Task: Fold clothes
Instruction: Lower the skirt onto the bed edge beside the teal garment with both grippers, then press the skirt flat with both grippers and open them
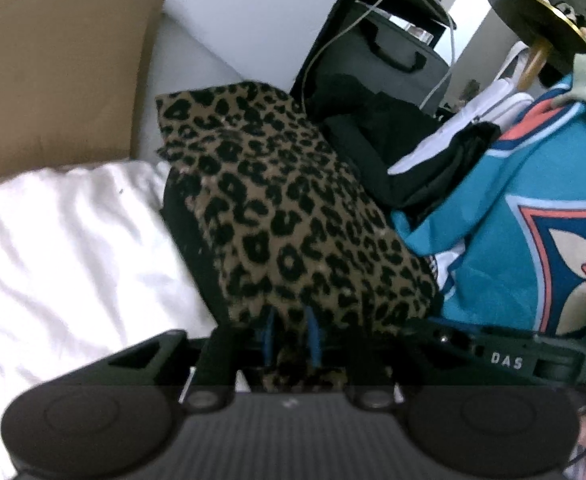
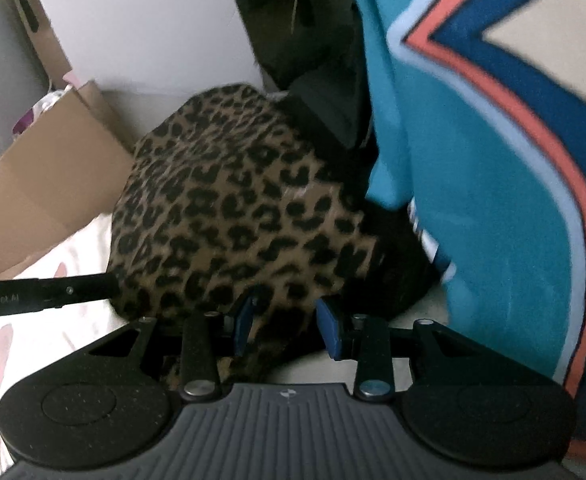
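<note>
We are looking down along the left hand-held gripper (image 1: 291, 340), and the leopard-print garment (image 1: 289, 208) fills the middle of the view, folded into a thick bundle on the white sheet (image 1: 73, 240) of what looks like a bed. The blue pads (image 1: 313, 336) stand close together with a bit of the leopard fabric between them; whether they press on it, we cannot tell. In the right wrist view the right hand-held gripper (image 2: 289, 320) sits at the near edge of the same leopard-print garment (image 2: 229, 208), its blue pads (image 2: 331, 330) partly apart with a fold of the cloth running between them and touching the left pad; a firm grip we cannot confirm either. Just right of the bundle lies a teal jersey (image 1: 493, 240) with a red, white and navy emblem, very close in the right view too (image 2: 473, 160). Behind the bundle we see black clothing (image 1: 377, 132) piled up, and a dark case with a handle (image 1: 389, 52) farther back. A cardboard box (image 1: 53, 72) stands to the left, beside the sheet. At the left edge of the right view, the black bar of the other tool (image 2: 41, 294) reaches the garment's side.
</note>
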`<action>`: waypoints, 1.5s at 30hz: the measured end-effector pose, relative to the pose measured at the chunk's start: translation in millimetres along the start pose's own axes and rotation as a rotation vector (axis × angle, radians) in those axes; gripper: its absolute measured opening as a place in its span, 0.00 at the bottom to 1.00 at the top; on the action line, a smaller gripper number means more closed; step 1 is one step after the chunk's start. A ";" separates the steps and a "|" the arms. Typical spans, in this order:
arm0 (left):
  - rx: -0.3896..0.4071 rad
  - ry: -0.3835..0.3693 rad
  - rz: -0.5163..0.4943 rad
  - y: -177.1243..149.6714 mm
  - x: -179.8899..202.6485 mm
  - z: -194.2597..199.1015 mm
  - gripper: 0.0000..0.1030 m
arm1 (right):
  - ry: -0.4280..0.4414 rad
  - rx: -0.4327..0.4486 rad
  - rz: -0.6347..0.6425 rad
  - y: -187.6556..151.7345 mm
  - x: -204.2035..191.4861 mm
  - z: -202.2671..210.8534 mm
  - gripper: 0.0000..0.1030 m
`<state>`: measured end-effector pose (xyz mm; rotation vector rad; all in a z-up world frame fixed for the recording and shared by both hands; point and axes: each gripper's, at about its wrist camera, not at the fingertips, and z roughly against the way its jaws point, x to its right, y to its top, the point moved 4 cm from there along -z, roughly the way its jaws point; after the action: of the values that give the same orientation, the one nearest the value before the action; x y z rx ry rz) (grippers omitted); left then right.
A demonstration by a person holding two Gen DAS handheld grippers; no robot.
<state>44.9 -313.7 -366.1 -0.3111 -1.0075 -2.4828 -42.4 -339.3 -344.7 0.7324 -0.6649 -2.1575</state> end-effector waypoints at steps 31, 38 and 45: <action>-0.136 -0.012 0.233 -90.9 6.6 -4.1 0.06 | 0.110 -0.250 0.038 -51.7 -25.0 -9.4 0.09; -0.174 0.003 0.187 -85.8 8.7 -1.5 0.07 | 0.075 -0.287 0.044 -50.2 -23.1 -10.0 0.11; -0.150 0.058 0.079 -53.9 8.1 18.2 0.07 | 0.076 -0.281 0.080 -47.7 -24.9 6.7 0.31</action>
<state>12.8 -269.0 -382.8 -0.3180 -0.7724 -2.4850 -56.2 -290.5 -364.0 0.6216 -0.3355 -2.0823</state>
